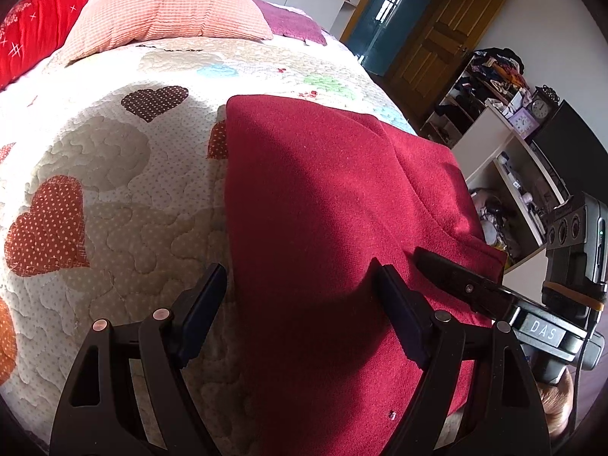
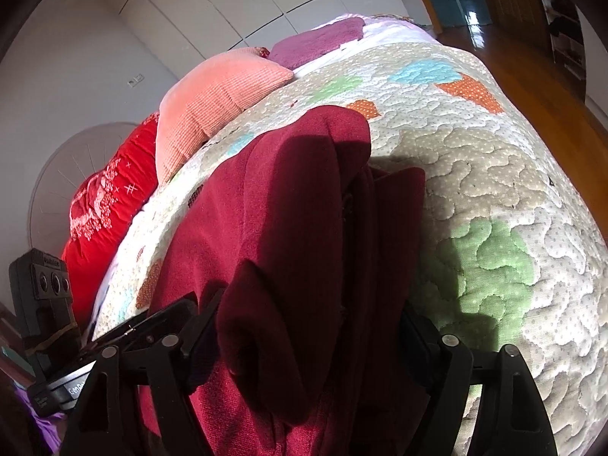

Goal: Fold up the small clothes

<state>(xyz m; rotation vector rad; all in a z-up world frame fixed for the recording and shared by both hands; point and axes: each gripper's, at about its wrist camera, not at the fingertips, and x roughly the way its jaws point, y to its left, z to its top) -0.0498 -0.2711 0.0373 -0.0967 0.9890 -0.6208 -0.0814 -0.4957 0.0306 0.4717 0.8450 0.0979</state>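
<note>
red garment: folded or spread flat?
Folded: the red garment lies doubled in layers on the quilt, bunched between the right gripper fingers.

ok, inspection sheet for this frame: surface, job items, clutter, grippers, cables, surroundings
Surface: heart-patterned quilt on a bed, partly in sun.
Job's things: dark red garment, partly folded, lying on the quilt; bunched layers sit between the right fingers.
Clutter: peach pillow, red cushion, purple blanket at the bed's far end.
Grippers: left gripper open, straddling the garment's left edge; right gripper has cloth between its fingers, closure unclear.
Cables: one black cable hanging from the right gripper's body.
Surroundings: cluttered white shelves with a clock, wooden door, wood floor.
</note>
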